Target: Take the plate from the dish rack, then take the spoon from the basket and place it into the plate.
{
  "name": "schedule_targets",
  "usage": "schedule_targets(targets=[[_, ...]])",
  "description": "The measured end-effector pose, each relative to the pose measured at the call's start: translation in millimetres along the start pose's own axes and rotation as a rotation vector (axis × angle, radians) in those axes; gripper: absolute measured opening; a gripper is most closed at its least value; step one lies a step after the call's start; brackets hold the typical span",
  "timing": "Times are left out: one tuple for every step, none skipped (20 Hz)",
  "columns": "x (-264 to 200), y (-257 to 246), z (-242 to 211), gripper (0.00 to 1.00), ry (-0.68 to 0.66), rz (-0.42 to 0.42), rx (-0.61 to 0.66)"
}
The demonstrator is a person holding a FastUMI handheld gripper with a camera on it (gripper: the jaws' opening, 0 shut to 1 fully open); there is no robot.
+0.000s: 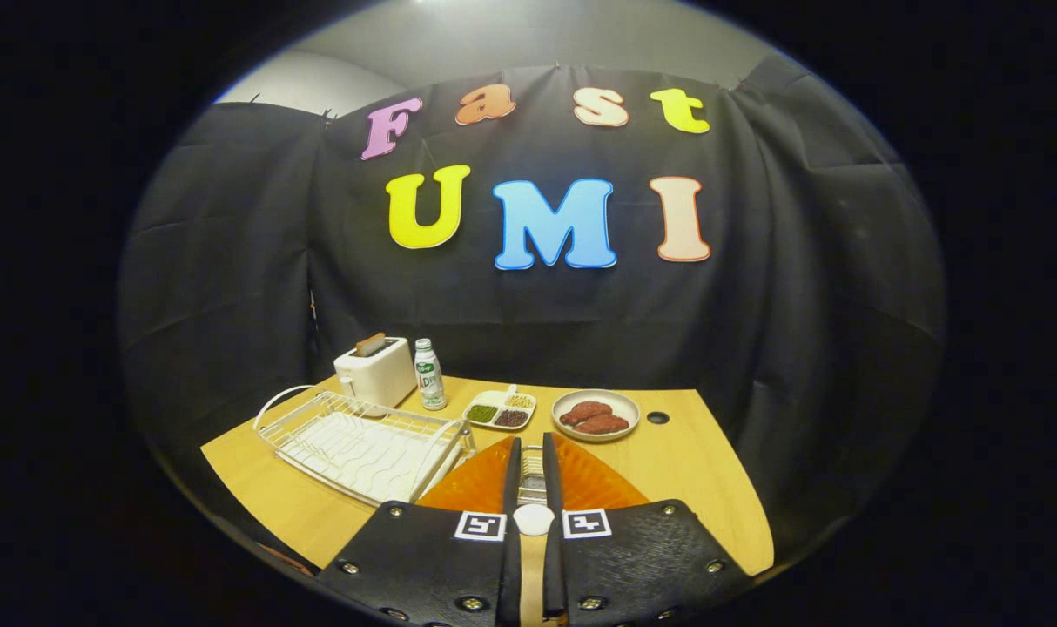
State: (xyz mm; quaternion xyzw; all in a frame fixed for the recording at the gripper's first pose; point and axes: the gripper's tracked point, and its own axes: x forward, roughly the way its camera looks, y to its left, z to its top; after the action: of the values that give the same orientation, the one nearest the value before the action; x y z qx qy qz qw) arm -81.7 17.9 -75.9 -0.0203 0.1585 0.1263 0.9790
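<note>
My gripper [533, 453] hovers low over an orange ribbed plate [598, 483] that lies on the wooden table just ahead of and under the fingers. The fingers stand close together and press on a slim spoon [533, 475]. Its silvery part shows between the fingertips above the plate, and a white rounded piece sits further back between the fingers. Left of the plate stands the white wire dish rack [363, 444], with nothing in its slots. The basket is hidden from me.
Beyond the plate are a bowl with reddish-brown food [595, 414], a white divided tray of grains [500, 409], a small bottle [428, 374] and a white toaster [374, 370]. A dark round hole [657, 418] marks the table [703, 488] right of the bowl.
</note>
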Motion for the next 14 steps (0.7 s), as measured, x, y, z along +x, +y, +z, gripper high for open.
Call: schedule_targets(targets=[[-1, 4, -8, 0.09, 0.019, 0.006, 0.007], [-1, 13, -14, 0.09, 0.036, 0.024, 0.016], [-1, 19, -19, 0.09, 0.048, 0.033, 0.012], [1, 23, -23, 0.09, 0.061, 0.037, 0.002], [2, 31, -29, 0.09, 0.076, 0.054, 0.000], [4, 40, -35, 0.09, 0.098, 0.079, 0.003], [5, 48, -42, 0.09, 0.123, 0.098, 0.002], [8, 54, -49, 0.09, 0.145, 0.112, -0.002], [11, 62, -58, 0.09, 0.171, 0.133, -0.007], [15, 72, -65, 0.10, 0.196, 0.156, -0.015], [17, 81, -74, 0.09, 0.221, 0.179, -0.029], [20, 89, -80, 0.09, 0.238, 0.202, -0.046], [22, 98, -86, 0.09, 0.253, 0.224, -0.062], [25, 105, -90, 0.10, 0.267, 0.236, -0.075]])
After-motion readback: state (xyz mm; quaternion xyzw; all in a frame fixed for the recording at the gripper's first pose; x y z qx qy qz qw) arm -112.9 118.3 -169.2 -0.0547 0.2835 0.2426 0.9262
